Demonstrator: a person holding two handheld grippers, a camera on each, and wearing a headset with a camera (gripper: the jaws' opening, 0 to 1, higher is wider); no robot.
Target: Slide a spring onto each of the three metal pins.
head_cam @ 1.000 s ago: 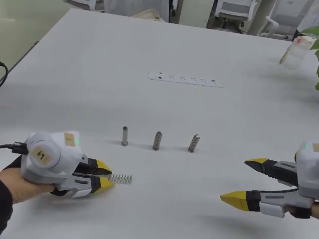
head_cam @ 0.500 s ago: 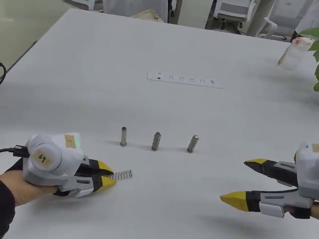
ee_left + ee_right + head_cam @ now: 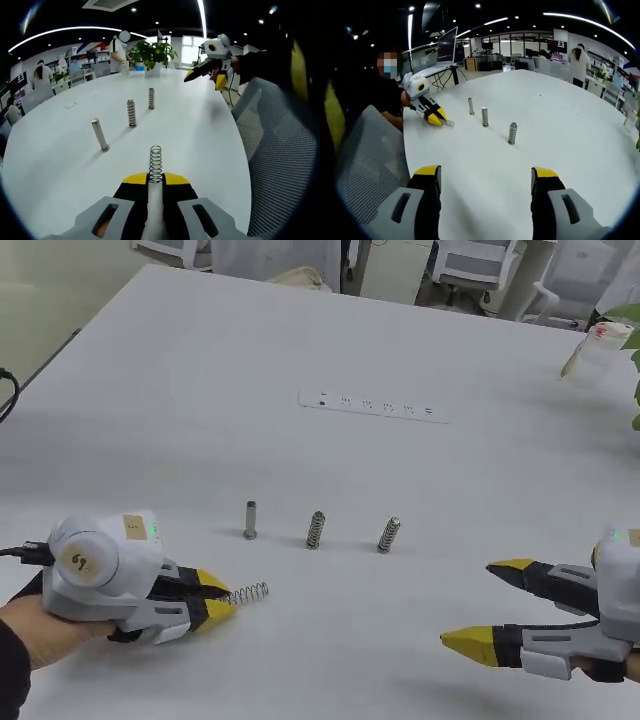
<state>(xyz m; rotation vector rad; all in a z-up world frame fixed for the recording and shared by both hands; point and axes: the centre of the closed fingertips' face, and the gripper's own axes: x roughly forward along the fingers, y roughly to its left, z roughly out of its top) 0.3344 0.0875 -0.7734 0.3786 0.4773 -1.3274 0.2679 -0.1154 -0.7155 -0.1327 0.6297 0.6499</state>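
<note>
My three pins stand in a row: the bare pin (image 3: pixel 250 519) at the left end is smooth grey metal, while the middle pin (image 3: pixel 316 530) and right pin (image 3: pixel 389 534) each wear a coil. The loose spring (image 3: pixel 248 592) (thin, silvery) juts level from my left gripper (image 3: pixel 225 596), pinched at one end, near the bare pin

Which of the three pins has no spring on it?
The leftmost pin in the head view: bare metal; the middle pin and right pin carry springs.

White left gripper (image 3: pixel 222 596), yellow tips (numbered sticker).
</note>
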